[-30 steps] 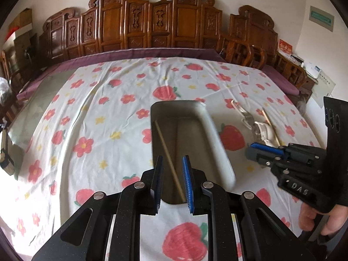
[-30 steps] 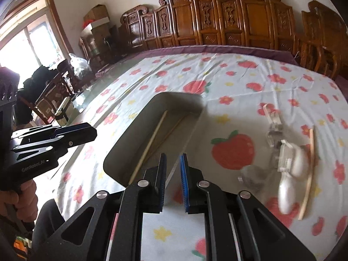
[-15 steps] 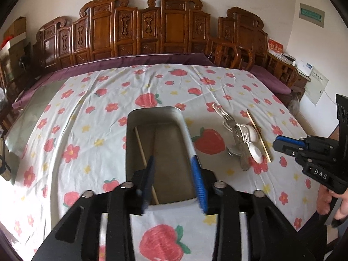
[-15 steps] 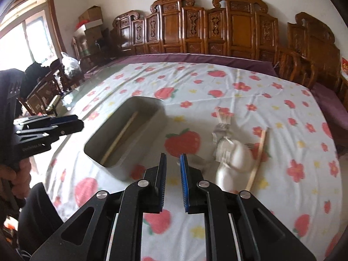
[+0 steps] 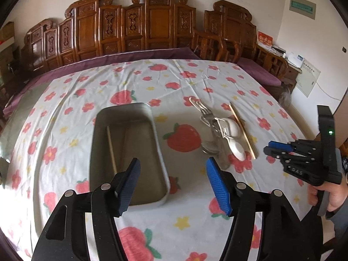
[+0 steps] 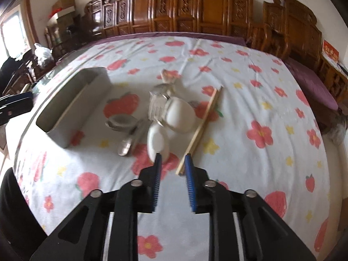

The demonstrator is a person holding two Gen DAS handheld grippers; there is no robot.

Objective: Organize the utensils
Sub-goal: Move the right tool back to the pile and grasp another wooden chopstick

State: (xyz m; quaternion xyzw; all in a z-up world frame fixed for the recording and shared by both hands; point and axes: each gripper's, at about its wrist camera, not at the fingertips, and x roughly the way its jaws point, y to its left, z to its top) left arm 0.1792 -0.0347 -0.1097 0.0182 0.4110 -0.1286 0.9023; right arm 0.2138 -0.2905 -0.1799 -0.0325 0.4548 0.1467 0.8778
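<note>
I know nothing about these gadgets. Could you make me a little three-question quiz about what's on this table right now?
1. True or false: the metal tray already holds one chopstick.
2. The other chopstick lies: A) inside the tray, B) on the cloth beside the white spoons, C) in a gripper.
3. Is anything between the jaws of the left gripper or the right gripper?

Key
1. True.
2. B.
3. No; both are opening with nothing between the pads.
</note>
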